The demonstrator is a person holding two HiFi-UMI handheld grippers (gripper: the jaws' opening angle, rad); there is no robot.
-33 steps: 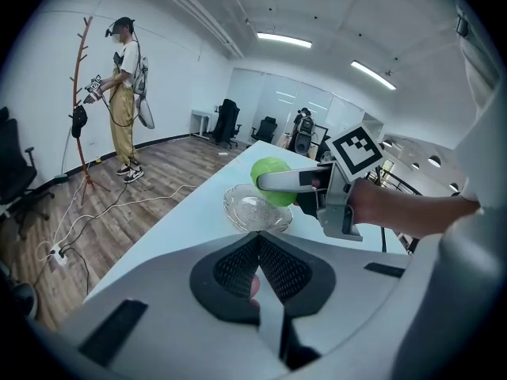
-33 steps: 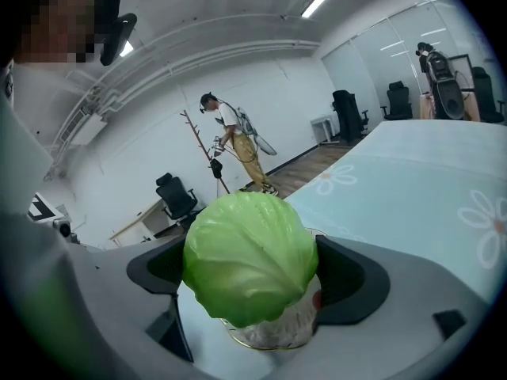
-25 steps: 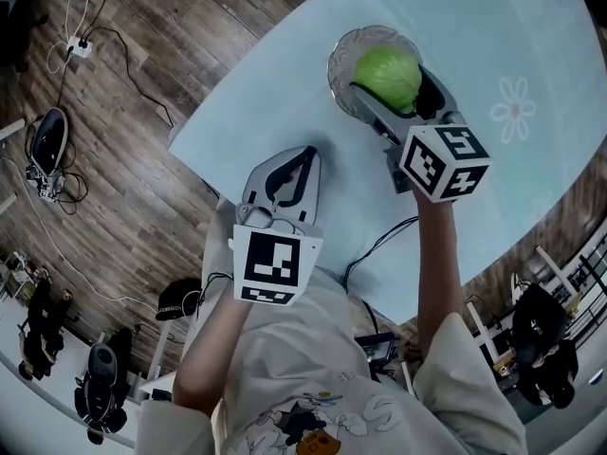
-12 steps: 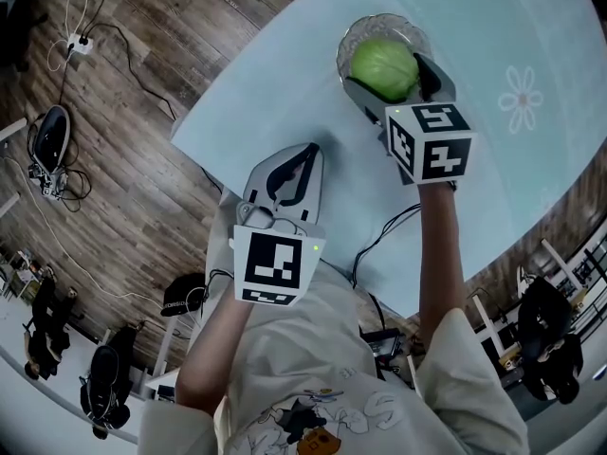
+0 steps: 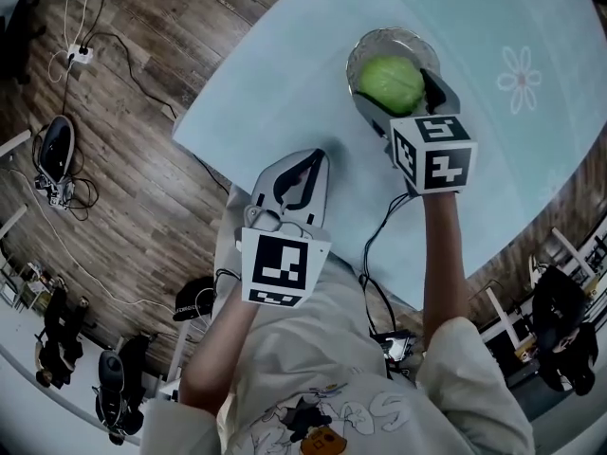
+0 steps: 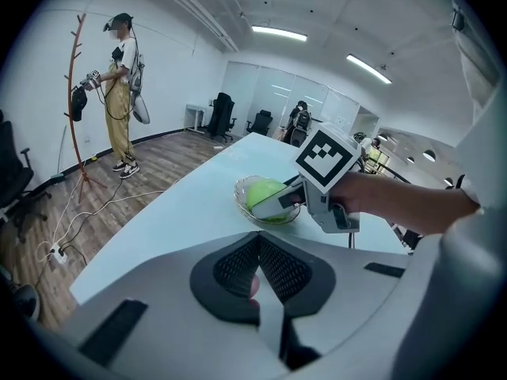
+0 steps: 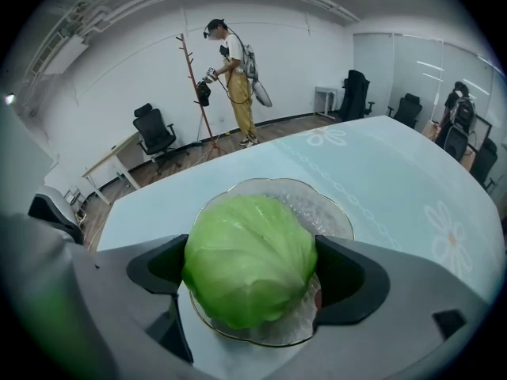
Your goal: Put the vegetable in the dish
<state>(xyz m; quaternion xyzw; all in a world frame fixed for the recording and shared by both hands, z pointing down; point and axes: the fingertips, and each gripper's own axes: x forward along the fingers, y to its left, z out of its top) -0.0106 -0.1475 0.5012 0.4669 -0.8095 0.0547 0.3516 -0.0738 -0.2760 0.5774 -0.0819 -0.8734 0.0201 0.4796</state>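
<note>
"Right gripper view: what sits between the jaws?"

"A cabbage (image 7: 247,252). The right gripper (image 7: 250,274) is clamped on it, one pad pressed to each flank, jaws spread as wide as the head."

"And where is the cabbage against the dish?"

"Directly over the dish (image 7: 326,203) and low in its bowl. The glass rim shows behind it and in front of it. Whether it rests on the glass cannot be told. From the head view, both jaws reach in over the near rim."

"What of the other claw?"

"The left gripper (image 5: 305,164) is closed, pads together with nothing held. It hangs at the table (image 5: 285,74) edge, well apart from the dish on the person's side."

"Anything near the dish, or in the way?"

"A printed flower (image 5: 519,79) lies on the table to the dish's right. A black cable (image 5: 377,240) trails from the right gripper back over the near edge. Far behind the dish, across the floor (image 7: 170,161), a person (image 7: 236,74) stands beside a coat rack (image 7: 194,93), with chairs (image 7: 154,137) along the walls."
</note>
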